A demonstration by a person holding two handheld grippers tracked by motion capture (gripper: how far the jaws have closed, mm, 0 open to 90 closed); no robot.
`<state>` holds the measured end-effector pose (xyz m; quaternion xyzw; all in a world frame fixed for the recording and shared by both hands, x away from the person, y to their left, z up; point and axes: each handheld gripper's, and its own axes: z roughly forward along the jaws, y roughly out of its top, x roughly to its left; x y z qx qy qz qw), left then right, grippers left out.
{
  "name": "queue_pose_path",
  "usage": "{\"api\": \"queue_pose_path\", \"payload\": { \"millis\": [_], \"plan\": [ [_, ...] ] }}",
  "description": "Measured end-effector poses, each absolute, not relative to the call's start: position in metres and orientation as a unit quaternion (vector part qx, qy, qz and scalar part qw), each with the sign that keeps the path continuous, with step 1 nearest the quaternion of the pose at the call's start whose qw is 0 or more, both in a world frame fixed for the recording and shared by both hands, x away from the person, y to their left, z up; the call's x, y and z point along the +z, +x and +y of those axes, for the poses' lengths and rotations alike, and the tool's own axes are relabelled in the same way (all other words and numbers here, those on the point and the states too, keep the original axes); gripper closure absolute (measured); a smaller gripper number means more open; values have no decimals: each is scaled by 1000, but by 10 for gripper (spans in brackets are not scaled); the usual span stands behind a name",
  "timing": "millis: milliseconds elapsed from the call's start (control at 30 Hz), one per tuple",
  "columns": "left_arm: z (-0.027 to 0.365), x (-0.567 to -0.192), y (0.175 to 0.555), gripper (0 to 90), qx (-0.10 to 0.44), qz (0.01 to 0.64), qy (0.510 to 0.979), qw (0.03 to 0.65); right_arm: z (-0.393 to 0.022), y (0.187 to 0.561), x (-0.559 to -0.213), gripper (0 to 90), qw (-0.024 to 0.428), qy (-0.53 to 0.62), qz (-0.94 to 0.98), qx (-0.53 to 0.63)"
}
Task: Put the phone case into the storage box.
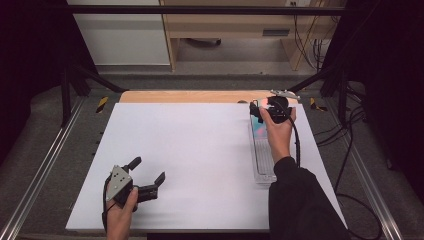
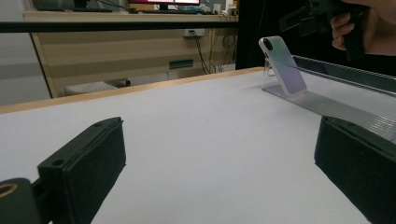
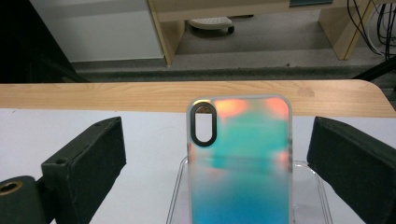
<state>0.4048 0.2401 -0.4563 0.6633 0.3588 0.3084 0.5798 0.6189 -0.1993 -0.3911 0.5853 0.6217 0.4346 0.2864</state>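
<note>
An iridescent phone case, teal and orange with an oval camera hole, leans upright on a long clear plastic stand. My right gripper is open, with one black jaw on each side of the case and a gap to both. In the high view this right gripper hovers over the phone case at the far end of the clear stand. My left gripper rests open near the front left of the white board. Its own view shows the left gripper with nothing between the jaws and the phone case far off.
The white board covers most of the table, with a strip of wooden tabletop showing at the far edge. Black frame bars and cables surround the table. A wooden desk stands behind.
</note>
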Motion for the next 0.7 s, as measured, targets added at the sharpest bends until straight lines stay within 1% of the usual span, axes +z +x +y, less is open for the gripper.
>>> {"api": "queue_pose_path", "payload": {
  "millis": [200,467,700],
  "plan": [
    [240,-456,405,14,309,357,666,577,-199,619,-392,49,275,583,630,434],
    [242,-456,403,13,308,357,665,579,-200,618,-389,56,279,580,632,432],
    [244,-456,403,13,310,362,662,578,-198,616,-387,58,274,583,624,444]
  ]
}}
